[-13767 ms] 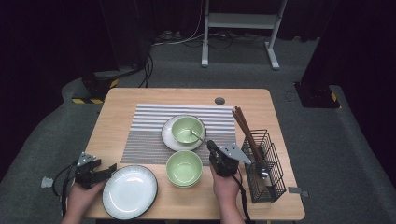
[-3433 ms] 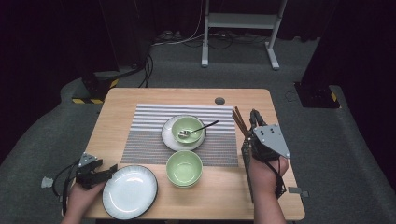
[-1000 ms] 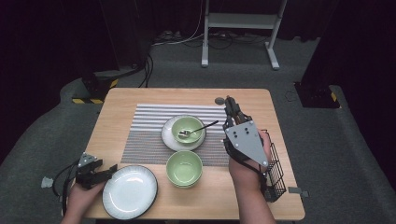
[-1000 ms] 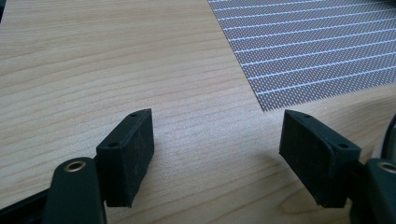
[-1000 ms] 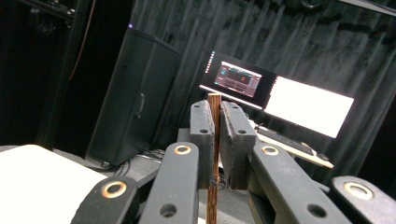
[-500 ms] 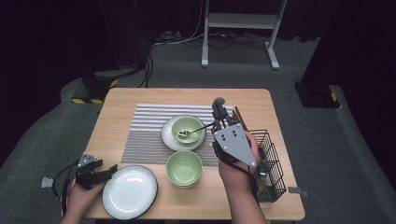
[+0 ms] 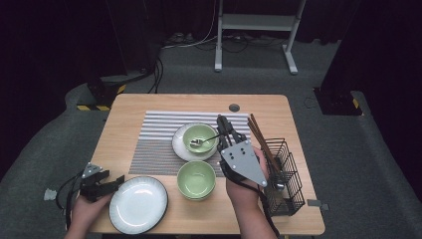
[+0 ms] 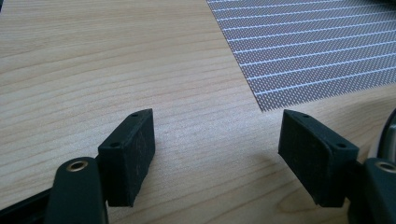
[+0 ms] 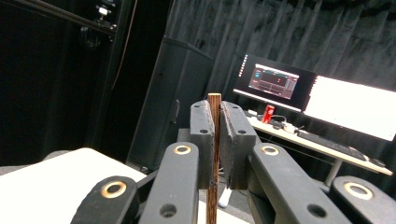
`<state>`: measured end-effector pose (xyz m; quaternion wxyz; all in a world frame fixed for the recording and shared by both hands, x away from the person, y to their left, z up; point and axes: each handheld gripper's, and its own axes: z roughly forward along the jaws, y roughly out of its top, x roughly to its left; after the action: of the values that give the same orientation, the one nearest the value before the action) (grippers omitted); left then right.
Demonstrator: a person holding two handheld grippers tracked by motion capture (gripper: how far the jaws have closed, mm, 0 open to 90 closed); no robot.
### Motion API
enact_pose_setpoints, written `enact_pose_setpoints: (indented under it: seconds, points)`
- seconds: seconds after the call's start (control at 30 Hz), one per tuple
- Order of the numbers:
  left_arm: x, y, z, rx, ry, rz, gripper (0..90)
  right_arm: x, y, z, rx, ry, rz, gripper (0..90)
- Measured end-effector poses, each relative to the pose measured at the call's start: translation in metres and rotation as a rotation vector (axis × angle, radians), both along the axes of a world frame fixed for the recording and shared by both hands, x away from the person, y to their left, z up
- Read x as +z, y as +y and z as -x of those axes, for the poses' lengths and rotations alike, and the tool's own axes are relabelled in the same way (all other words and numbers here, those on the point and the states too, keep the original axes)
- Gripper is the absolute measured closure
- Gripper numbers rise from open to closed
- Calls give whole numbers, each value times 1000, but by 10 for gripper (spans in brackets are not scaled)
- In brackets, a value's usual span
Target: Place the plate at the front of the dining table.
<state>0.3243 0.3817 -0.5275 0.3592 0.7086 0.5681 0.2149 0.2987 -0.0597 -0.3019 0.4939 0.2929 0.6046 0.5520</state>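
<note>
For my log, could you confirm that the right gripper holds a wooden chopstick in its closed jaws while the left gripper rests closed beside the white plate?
Not quite: the left gripper is open, its jaws standing wide apart over bare wood in the left gripper view. The rest holds: the right gripper is clamped on the wooden chopstick, and the left rests beside the white plate.

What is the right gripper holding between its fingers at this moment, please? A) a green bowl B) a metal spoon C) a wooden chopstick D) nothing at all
C: in the right gripper view, the right gripper has its fingers pressed shut on a thin brown wooden chopstick, whose squared tip stands just above them.
</note>
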Motion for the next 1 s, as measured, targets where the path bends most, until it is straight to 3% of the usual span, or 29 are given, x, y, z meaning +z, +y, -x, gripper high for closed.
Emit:
enact_pose_setpoints:
  seconds: [0.07,0.17,0.33,0.5,0.67,0.8,1.0]
  points:
    - [0,1,-1,3,1,12,308,-3,2,0,11,0,-7,842]
    - [5,2,-1,1,5,-11,311,-6,4,-1,22,3,-16,842]
    - [20,2,2,-13,-28,-20,318,-13,10,-5,45,17,-22,842]
    - [39,-8,8,-63,-99,18,322,-19,17,-9,67,30,-25,842]
    - [50,-22,13,-117,-142,42,320,-21,25,-11,86,24,-25,842]
    - [53,-29,15,-139,-144,106,318,-20,28,-12,95,19,-31,842]
    - [58,-41,19,-187,-195,123,321,-17,34,-12,116,13,-43,842]
